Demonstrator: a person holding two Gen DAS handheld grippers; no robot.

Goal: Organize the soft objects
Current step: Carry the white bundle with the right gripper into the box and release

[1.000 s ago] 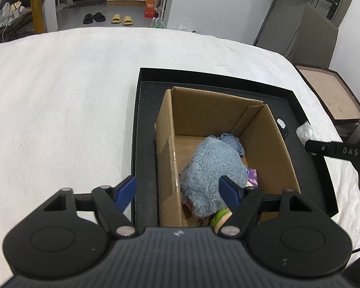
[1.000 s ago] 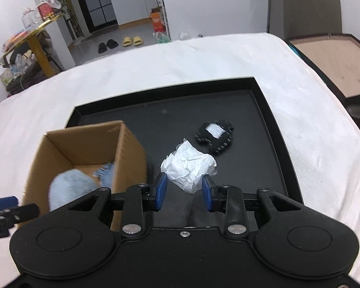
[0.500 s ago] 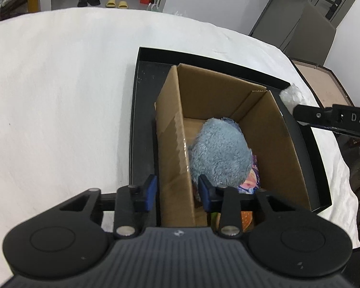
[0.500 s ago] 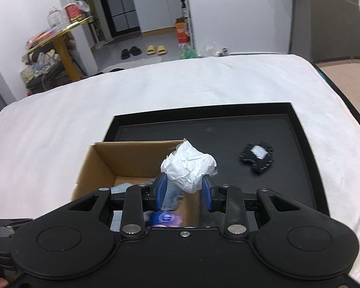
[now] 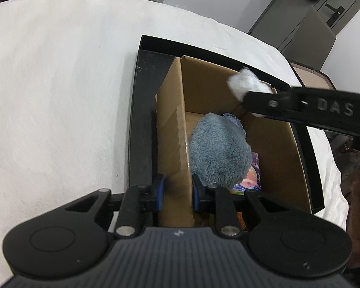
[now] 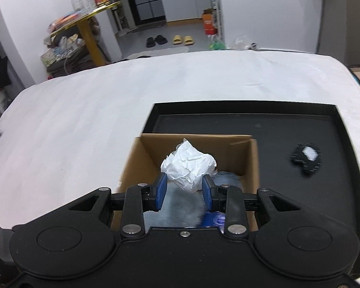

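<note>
A counter (image 6: 88, 124) draped in white cloth carried a shallow black tray (image 6: 343, 168) near its right edge; inside the tray, toward its left side, stood an open cardboard box (image 5: 273, 153). The box already held a fluffy blue-grey plush item (image 5: 218, 151) with some colourful packaging (image 5: 252, 177) under it. On the bare tray floor to the right of the box lay a small black item with a white patch (image 6: 306, 159), well apart from the box.

The left gripper (image 5: 176, 192) had its fingers closed across the near-left wall of the box, one blue pad outside and one inside, steadying it. The right gripper (image 6: 184, 188) had its fingers clamped on a crumpled ball of white tissue paper (image 6: 188, 165), which hung above the box opening near its far right corner.

The step in hand appeared to be dropping the tissue into the box. To do it well, the right gripper should probably move over the open space beyond the plush, lower slightly below the rim, and only then release, since so light a ball could bounce or drift out. The left gripper's hold ought to be kept firm so the box does not slide on the tray.

Free room: the far half of the box floor was uncovered; the tray rim stood close along the box's left wall, while the right half of the tray was largely open.
</note>
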